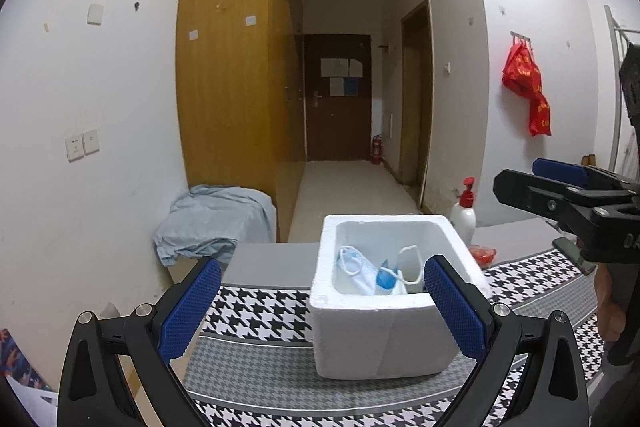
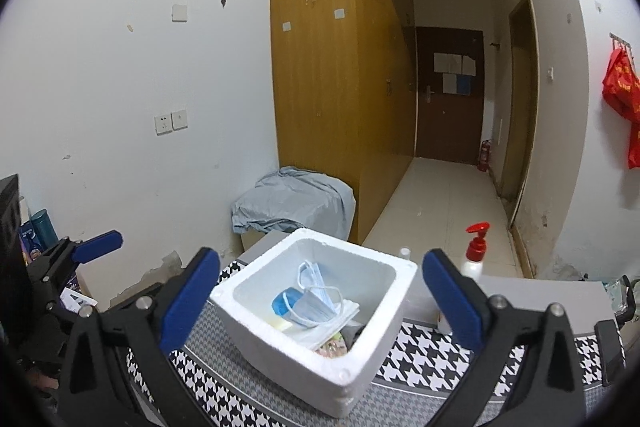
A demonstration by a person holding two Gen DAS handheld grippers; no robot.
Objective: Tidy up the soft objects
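Centrally in both wrist views sits a white foam box (image 1: 384,331) on the houndstooth-patterned tabletop (image 1: 256,311), holding blue face masks (image 2: 316,301) and other soft items. Both the left gripper (image 1: 322,303) and the right gripper (image 2: 322,301) stand wide apart with nothing between the blue pads. A red-capped pump bottle (image 1: 464,211) stands beyond the box, toward the right of the frame.

Left claw (image 1: 322,301) and right claw (image 2: 320,297) both gape wide (nothing gripped).
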